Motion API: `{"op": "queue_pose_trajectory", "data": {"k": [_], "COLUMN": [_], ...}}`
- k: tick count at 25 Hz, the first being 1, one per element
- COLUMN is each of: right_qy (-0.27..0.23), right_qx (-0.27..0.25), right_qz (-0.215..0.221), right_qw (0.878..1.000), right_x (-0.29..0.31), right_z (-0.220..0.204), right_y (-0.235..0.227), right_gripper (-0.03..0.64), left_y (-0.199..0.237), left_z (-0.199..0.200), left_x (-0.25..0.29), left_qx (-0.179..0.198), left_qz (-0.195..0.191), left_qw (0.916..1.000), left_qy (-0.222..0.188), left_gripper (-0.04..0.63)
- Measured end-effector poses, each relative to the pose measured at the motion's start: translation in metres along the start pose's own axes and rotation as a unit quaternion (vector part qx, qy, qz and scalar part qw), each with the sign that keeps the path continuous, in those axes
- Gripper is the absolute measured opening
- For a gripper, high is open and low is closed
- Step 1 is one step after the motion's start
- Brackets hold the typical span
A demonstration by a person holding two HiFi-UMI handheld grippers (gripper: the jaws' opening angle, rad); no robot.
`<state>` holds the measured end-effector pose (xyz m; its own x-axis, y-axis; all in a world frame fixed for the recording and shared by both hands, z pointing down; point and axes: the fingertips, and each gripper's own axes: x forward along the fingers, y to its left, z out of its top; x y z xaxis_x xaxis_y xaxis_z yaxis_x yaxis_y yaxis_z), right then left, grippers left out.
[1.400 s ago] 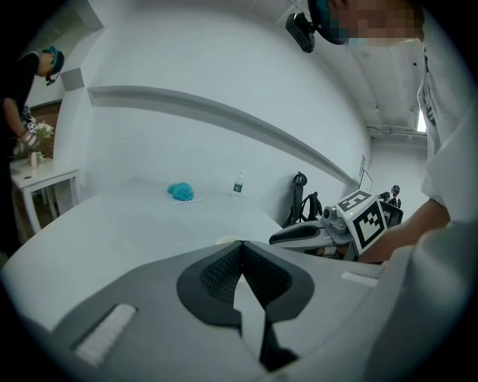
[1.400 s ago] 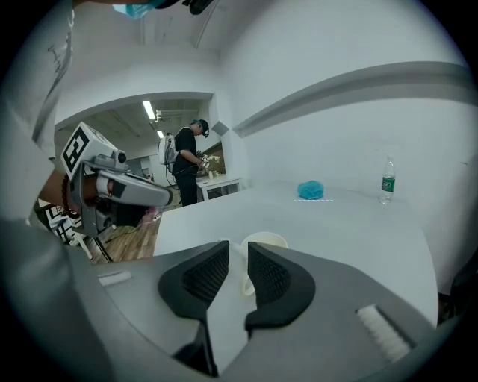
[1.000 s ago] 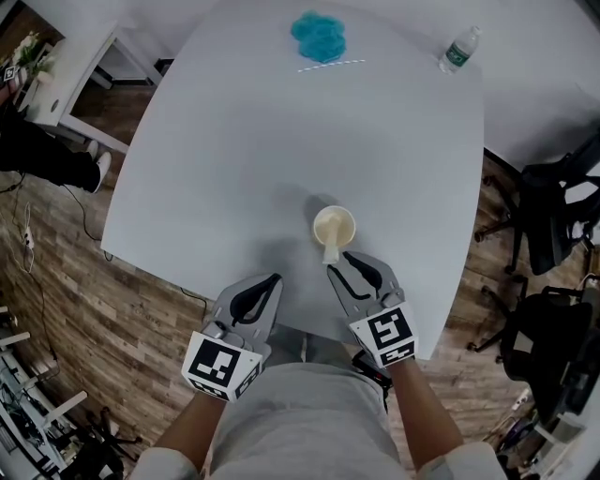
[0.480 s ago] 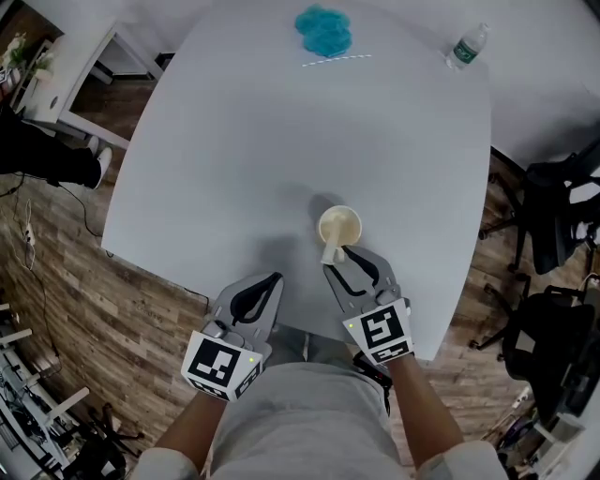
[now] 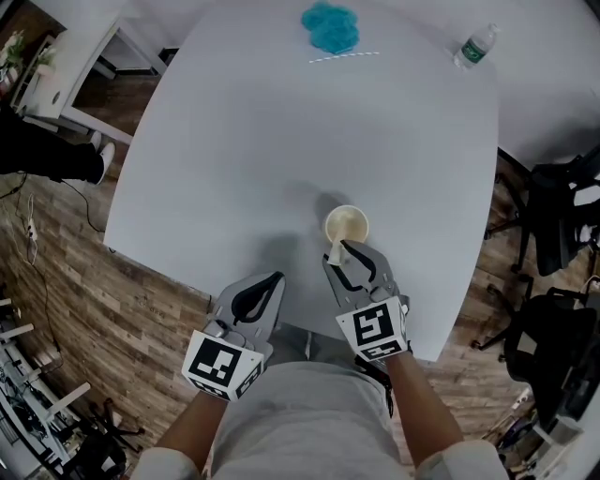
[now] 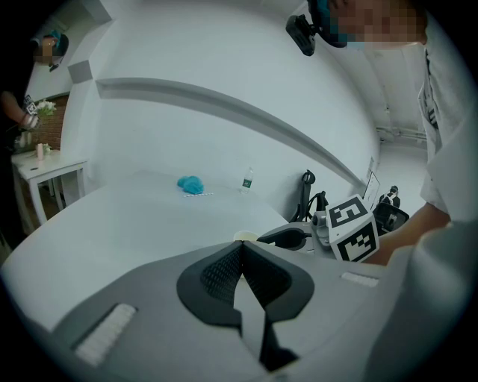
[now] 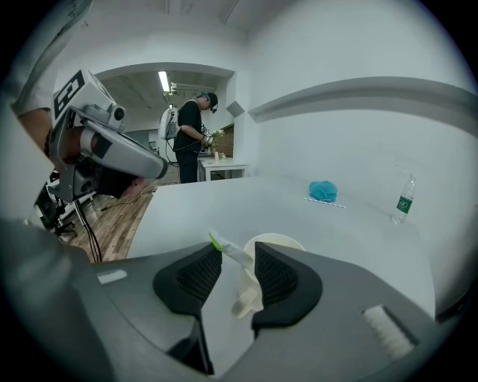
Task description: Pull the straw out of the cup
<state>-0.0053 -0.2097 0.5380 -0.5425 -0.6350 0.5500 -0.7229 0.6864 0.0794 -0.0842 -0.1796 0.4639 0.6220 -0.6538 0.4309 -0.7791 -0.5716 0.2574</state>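
Observation:
A cream paper cup (image 5: 347, 224) stands on the white table (image 5: 234, 159). A pale straw (image 5: 335, 251) with a green tip (image 7: 216, 241) leans out of the cup toward me. My right gripper (image 5: 346, 257) is just in front of the cup (image 7: 278, 242). Its jaws have just been opening, and they stand open on either side of the straw (image 7: 240, 257) without pressing on it. My left gripper (image 5: 270, 280) hovers at the near table edge, left of the cup, shut and empty (image 6: 240, 251). In the left gripper view the cup rim (image 6: 245, 236) shows past the jaws.
At the far side of the table lie a blue crumpled cloth (image 5: 330, 27), a thin striped straw (image 5: 344, 57) and a water bottle (image 5: 475, 46). Black office chairs (image 5: 553, 225) stand to the right. A person (image 7: 187, 139) stands by a small white side table (image 5: 70, 70).
My right gripper has moved forward toward the cup and rolled slightly, and its jaws now flank the straw. The left gripper has stayed put.

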Motion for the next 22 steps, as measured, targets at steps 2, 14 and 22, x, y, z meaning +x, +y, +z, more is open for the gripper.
{"op": "queue_pose_trajectory", "data": {"k": [2, 14, 22], "right_qy": [-0.003, -0.036, -0.041], "right_qx": [0.001, 0.039, 0.083], "right_qz": [-0.01, -0.042, -0.049], "right_qw": [1.0, 0.998, 0.994], "right_x": [0.001, -0.011, -0.023], "right_z": [0.002, 0.011, 0.01], "right_y": [-0.004, -0.024, -0.033], "right_gripper": [0.122, 0.049, 0.049], "left_y": [0.001, -0.003, -0.006], "left_z": [-0.002, 0.0, 0.002], "left_x": [-0.001, -0.002, -0.004], "left_qx": [-0.001, -0.001, 0.003], "left_qz": [-0.001, -0.003, -0.004], "left_qw": [1.0, 1.0, 0.9999], "left_qy": [-0.001, -0.003, -0.009], "left_gripper": [0.02, 0.02, 0.02]}}
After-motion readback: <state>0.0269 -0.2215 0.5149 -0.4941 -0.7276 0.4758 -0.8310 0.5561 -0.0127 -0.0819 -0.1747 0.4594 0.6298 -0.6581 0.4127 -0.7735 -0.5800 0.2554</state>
